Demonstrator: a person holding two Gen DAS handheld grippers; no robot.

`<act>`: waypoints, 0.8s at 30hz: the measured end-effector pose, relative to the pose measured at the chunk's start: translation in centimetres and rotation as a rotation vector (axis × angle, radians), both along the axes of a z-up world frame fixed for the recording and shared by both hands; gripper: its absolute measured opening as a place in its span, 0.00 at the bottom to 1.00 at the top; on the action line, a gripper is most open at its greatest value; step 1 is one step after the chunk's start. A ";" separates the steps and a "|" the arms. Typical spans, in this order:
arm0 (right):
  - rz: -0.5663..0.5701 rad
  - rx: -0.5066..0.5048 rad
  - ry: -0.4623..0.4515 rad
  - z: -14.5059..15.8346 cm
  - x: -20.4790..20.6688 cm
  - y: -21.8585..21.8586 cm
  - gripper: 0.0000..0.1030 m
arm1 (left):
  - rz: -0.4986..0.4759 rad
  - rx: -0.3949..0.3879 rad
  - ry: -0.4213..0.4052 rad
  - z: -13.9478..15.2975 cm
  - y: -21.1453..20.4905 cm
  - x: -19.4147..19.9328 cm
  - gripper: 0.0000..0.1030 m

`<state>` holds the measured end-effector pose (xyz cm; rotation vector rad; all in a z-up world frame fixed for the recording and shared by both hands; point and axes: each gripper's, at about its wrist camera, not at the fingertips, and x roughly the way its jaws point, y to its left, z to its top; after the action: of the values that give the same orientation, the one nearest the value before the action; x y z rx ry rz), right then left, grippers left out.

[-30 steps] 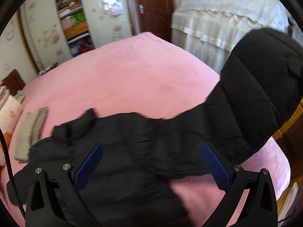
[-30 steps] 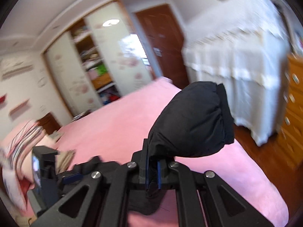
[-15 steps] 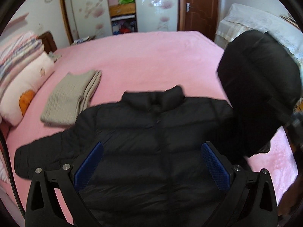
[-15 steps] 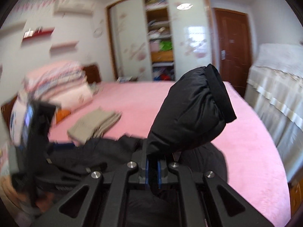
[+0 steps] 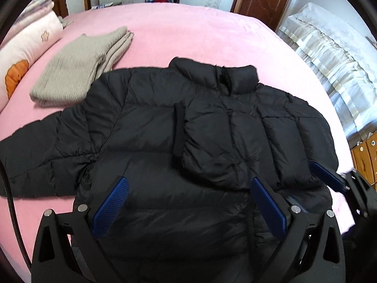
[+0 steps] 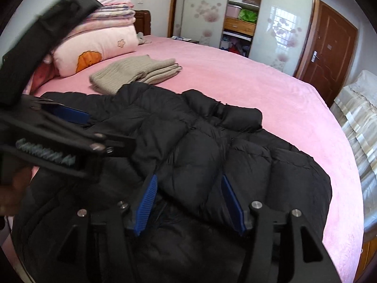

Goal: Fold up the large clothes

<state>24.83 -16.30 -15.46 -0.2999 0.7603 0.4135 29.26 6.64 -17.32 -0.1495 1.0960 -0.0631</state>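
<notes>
Both hand-held black plastic tongs (image 5: 188,202) (image 6: 189,204) have triangular cut-outs in their frames, round silver screws at the joints, and blue ribbed pads (image 5: 110,206) on the fingers. A black cable (image 5: 10,202) hangs beside the left one.

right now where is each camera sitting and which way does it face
Left wrist: on the left gripper, angled down at the black jacket on the pink bed; own open fingers show.
Right wrist: on the right gripper, jaws opening, nothing gripped; left gripper at frame left.
Shared: jacket, beige folded garment, wardrobe, door.
</notes>
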 end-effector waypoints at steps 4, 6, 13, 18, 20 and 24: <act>-0.002 0.029 0.004 0.7 -1.2 -1.2 0.55 | 0.017 -0.064 0.011 -0.7 1.2 0.5 0.99; -0.023 0.055 0.007 1.1 -1.4 -1.8 0.55 | 0.021 -0.095 0.010 -1.2 2.0 1.0 0.97; -0.118 0.104 0.012 2.1 -1.6 -5.9 0.55 | 0.028 -0.169 0.059 -3.3 2.7 3.8 0.92; -0.188 0.121 0.030 1.7 -1.2 -8.2 0.55 | 0.035 -0.174 0.102 -5.6 2.1 6.0 0.90; -0.207 0.136 0.041 1.4 -1.4 -9.3 0.55 | 0.027 -0.184 0.127 -6.6 1.5 7.0 0.68; -0.261 0.120 0.042 0.5 -1.9 -11.5 0.55 | -0.013 -0.199 0.149 -6.7 -0.5 8.3 0.12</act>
<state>22.89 -27.78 -14.91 -0.0771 0.8009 0.2177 37.59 6.10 -23.99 -0.3299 1.2389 -0.1753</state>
